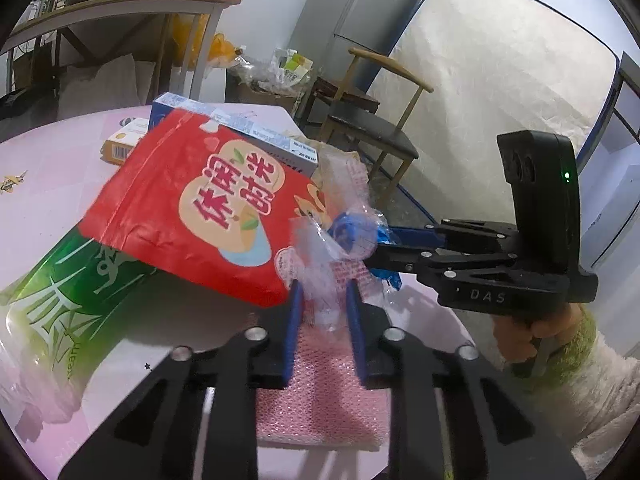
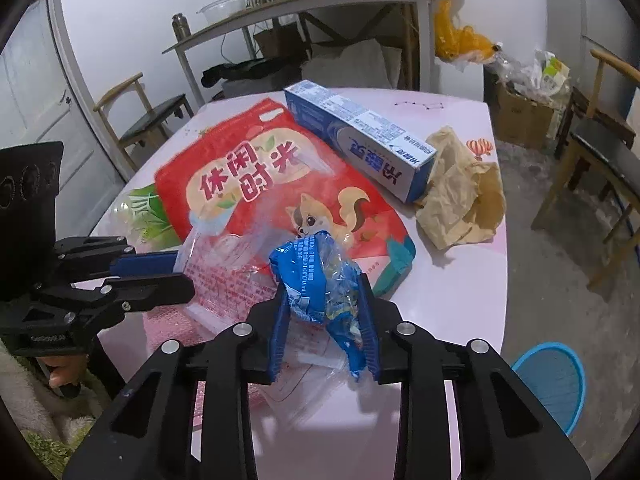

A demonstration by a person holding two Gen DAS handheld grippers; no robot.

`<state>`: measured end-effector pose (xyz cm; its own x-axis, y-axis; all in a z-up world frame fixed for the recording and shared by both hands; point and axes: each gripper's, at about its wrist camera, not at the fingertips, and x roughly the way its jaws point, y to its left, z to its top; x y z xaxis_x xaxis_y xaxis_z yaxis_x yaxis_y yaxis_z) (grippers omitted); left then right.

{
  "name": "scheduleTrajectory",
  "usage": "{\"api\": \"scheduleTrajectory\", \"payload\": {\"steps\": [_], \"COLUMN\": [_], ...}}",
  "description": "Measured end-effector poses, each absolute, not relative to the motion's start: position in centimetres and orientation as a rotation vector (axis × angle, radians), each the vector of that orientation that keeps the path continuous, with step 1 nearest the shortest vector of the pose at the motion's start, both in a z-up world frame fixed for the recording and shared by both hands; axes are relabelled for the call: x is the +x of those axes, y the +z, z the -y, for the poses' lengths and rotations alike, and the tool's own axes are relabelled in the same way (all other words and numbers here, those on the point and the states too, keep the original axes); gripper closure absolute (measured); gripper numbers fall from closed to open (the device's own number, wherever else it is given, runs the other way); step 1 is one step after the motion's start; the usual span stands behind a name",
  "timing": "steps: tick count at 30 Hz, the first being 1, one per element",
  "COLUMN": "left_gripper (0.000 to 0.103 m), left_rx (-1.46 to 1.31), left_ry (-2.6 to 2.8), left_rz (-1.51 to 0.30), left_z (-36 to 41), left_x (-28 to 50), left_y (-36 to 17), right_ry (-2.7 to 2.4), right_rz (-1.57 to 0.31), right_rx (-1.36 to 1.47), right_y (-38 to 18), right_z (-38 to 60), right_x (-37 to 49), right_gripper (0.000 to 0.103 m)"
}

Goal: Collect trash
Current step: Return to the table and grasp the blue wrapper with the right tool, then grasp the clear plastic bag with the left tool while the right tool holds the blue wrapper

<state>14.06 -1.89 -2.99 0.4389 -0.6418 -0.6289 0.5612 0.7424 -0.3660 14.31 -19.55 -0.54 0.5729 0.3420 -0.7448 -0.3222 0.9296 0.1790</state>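
My left gripper (image 1: 323,288) is shut on a crumpled clear plastic wrapper (image 1: 320,280) with red print, low over the pink table (image 1: 48,184). In the right wrist view the same gripper (image 2: 184,270) reaches in from the left and holds that wrapper (image 2: 224,268). My right gripper (image 2: 324,308) is shut on a crumpled blue wrapper (image 2: 316,276), just right of the clear one. A red snack bag (image 2: 260,176), a blue toothpaste box (image 2: 360,136) and crumpled brown paper (image 2: 460,196) lie behind them.
A green plastic bag (image 1: 60,292) sits left of the red bag, an orange box (image 1: 124,140) farther back. Pink bubble wrap (image 1: 320,400) lies under the left gripper. A blue bin (image 2: 552,380) stands on the floor at the table's right. Chairs (image 1: 372,128) flank the table.
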Motion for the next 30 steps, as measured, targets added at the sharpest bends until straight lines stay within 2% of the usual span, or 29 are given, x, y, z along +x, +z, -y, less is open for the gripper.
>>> {"api": "scheduleTrajectory", "payload": {"steps": [2,8,19,30], "left_gripper": [0.089,0.092,0.092,0.092], "left_rx": [-0.110,-0.134,-0.320,-0.297], "left_ry": [-0.745,-0.734,-0.742,-0.751], "left_rz": [-0.821,-0.777,-0.705,-0.634], "left_z": [1.8,1.2,-1.3,0.1], "left_x": [13.8,13.1,12.4,11.7], "left_y": [-2.8,-1.7,0.7,2.8], "right_ry": [0.380,0.347,0.260,0.183], "right_rz": [-0.866,-0.818,-0.723,-0.680], "right_rx": [0.035,0.082,0.207,0.285], "right_y": [-0.2,1.3,4.0,4.9], "right_z": [19.8,21.1,24.8,27.8], "right_x": [14.0,12.9,11.1,9.4], "right_gripper": [0.076,0.077,0.077,0.077]}}
